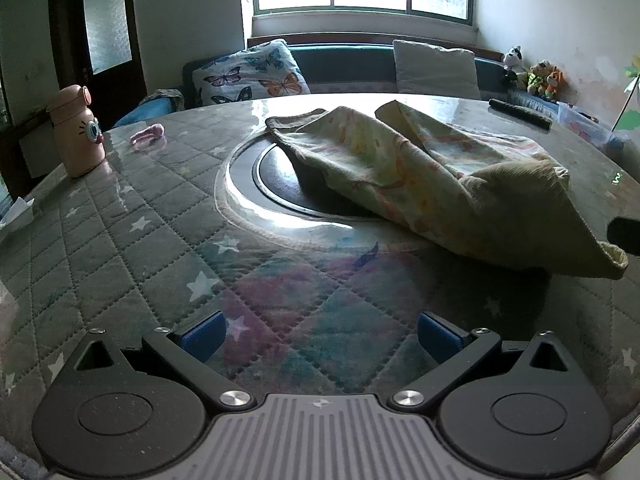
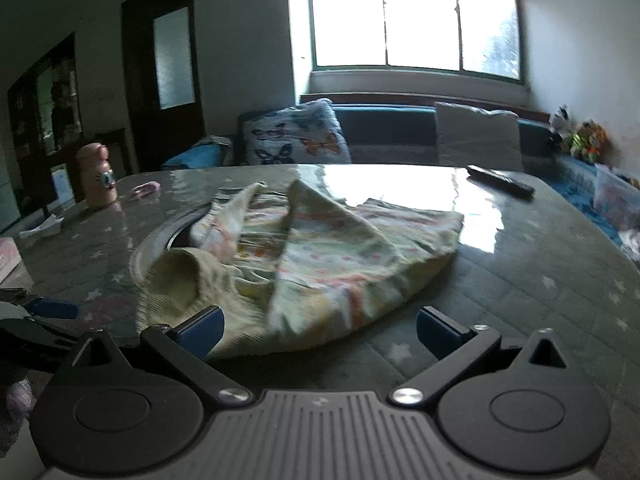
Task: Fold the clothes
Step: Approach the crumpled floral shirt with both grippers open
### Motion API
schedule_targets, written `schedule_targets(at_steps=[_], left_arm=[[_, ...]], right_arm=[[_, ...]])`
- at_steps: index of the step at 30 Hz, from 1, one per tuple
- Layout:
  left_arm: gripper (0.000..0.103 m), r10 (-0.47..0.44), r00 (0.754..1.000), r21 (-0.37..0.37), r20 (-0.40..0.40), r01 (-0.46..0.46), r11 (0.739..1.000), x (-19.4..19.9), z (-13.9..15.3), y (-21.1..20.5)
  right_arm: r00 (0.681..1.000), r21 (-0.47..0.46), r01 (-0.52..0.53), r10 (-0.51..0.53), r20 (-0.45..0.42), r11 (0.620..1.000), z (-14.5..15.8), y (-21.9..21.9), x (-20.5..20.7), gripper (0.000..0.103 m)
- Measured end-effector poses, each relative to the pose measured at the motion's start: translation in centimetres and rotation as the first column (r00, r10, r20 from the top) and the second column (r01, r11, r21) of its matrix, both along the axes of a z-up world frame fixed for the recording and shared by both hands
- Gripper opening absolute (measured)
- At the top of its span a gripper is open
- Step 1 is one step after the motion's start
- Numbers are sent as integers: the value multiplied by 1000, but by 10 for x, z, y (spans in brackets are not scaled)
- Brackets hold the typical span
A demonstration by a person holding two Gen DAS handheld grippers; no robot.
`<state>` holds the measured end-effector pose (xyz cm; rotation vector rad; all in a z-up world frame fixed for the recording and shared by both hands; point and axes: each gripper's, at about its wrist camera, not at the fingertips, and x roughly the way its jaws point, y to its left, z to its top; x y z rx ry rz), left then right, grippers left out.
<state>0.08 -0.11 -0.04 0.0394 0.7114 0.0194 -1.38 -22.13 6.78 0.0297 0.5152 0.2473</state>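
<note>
A pale yellow patterned garment [image 1: 404,168] lies crumpled on the quilted star-print table [image 1: 132,248], partly over a dark round inset [image 1: 280,182]. My left gripper [image 1: 320,338] is open, low over the bare table in front of the garment, nothing between its blue fingers [image 1: 202,340]. In the right wrist view the same garment [image 2: 320,256] lies rumpled just ahead of my right gripper [image 2: 320,334], which is open with the cloth's near edge between its fingers [image 2: 436,336]. The left gripper's blue tip [image 2: 52,307] shows at the left edge.
A pink bottle [image 1: 78,132] and a small pink object [image 1: 148,134] stand at the far left of the table. A dark remote [image 1: 520,114] lies at the far right. White paper [image 2: 42,228] rests at the left. A sofa with cushions [image 1: 252,74] sits behind.
</note>
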Motion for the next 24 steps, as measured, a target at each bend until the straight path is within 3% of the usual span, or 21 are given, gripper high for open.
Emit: schedule_targets(at_steps=[5,11,14,24], left_arm=[[103,13,1000,0,-6,-13,1000,2,-1,-2],[103,25,1000,6,-10,-25,1000,3,-1,-5],[103,29,1000,1,-11,-29,1000,4,0,-3],[103,25,1000,-11,2,-25,1000,4,9,-2]], right_arm=[[999,-64,-28,30,28,998,-9,-2,-3,103],[992,-261,-96,70,-106,961,-33,43,25,103],[989,-254,-129,107,-100,959,-49,47,30,103],[987,-256,-153,133,-93,954,-41,46,19,103]])
